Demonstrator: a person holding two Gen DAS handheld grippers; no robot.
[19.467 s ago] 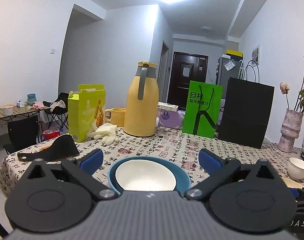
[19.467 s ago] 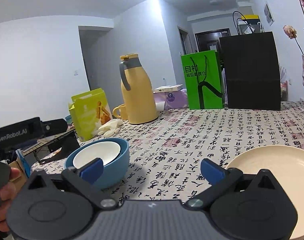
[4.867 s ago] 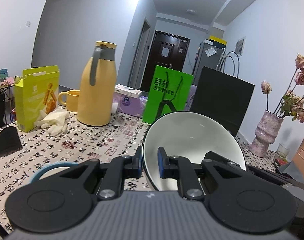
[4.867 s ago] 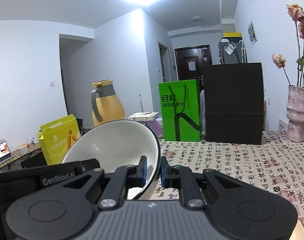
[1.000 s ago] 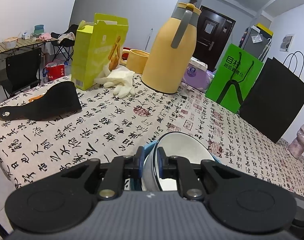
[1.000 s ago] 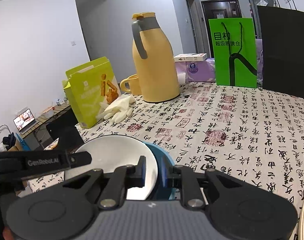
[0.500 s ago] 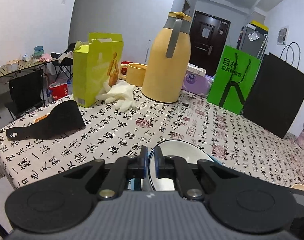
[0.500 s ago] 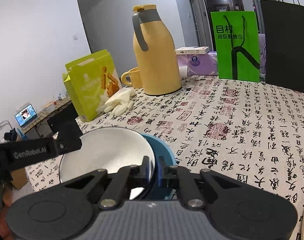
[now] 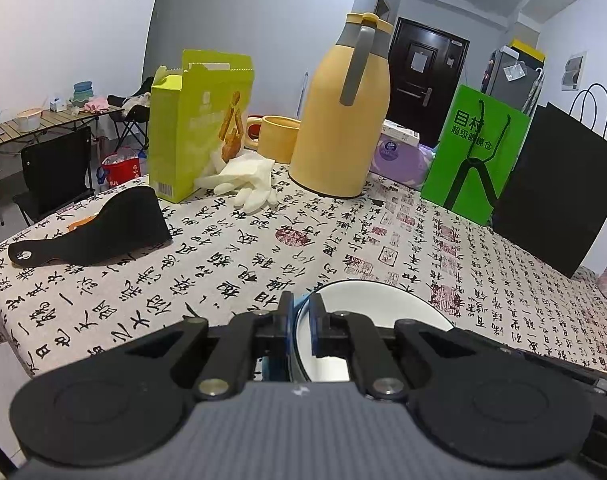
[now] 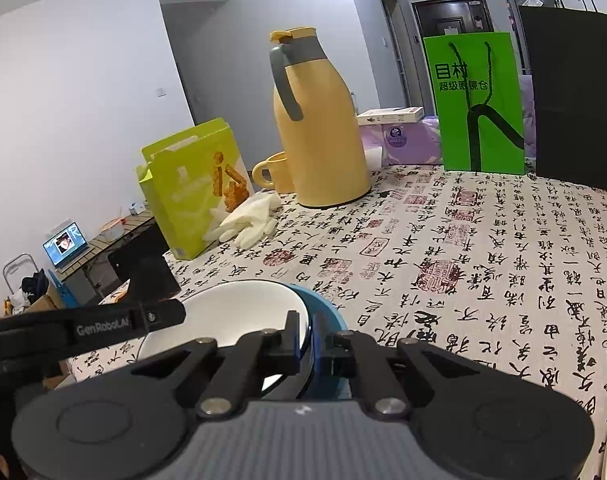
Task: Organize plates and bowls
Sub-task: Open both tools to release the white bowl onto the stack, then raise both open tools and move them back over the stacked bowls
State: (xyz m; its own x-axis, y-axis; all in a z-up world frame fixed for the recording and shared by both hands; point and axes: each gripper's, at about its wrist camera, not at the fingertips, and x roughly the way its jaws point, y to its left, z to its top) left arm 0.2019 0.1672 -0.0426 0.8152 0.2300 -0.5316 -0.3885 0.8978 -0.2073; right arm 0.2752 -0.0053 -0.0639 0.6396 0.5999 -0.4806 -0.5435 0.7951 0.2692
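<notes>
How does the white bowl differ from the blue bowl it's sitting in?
The glossy white bowl is nested inside the matte blue bowl, so the blue one is wider. The white bowl shows its whole inside; the blue bowl shows only a strip of rim and wall. Both are round and sit upright on the table's printed cloth.

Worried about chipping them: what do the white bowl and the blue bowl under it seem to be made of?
White bowl: probably glazed ceramic; smooth, glossy inside with soft reflections and a thin hard rim. Blue bowl: likely ceramic with a duller blue glaze, though hard plastic can't be ruled out; only a sliver of its rim shows. Both grippers clamp the stacked rims.
</notes>
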